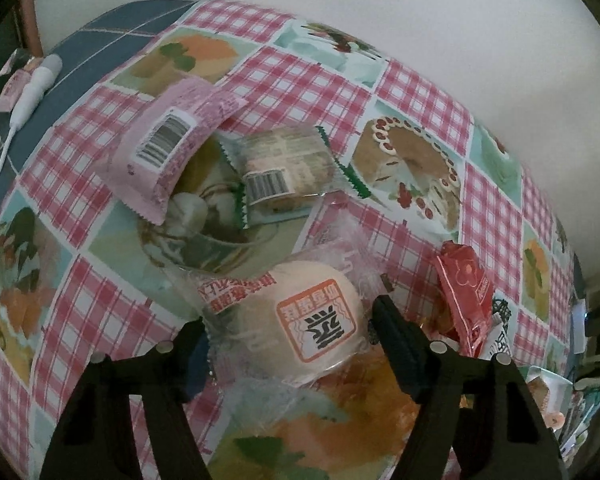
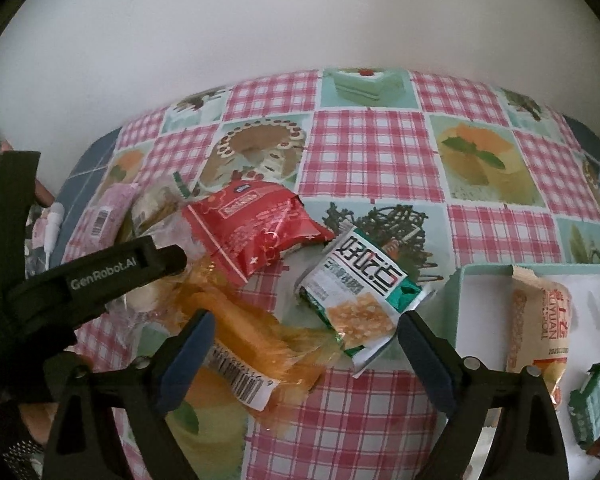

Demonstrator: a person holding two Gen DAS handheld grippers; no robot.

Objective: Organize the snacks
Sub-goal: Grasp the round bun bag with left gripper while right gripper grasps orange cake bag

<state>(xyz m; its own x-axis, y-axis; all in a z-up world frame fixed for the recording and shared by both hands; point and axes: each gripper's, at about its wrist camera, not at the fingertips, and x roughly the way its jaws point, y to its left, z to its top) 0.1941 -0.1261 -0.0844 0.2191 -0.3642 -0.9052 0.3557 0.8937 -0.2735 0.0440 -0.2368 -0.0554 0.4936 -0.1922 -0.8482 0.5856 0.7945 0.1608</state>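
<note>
My left camera shows a round bun in clear wrap lying on the checked tablecloth, between the left gripper's fingers; the jaws stand fairly wide and I can't tell whether the pads press the wrap. Only this view shows the clear cake pack with green edges, and the pink packet plainly, both beyond the bun. A white corded device lies far left.

My right camera alone shows the orange packet and the green cracker pack, both lying between the right gripper's wide-open fingers, neither gripped. The red packet sits just behind them, and a pale green tray on the right holds a wafer bar. The left gripper reaches in from the left there, covering part of the bun. Both grippers point steeply down at the pile.
</note>
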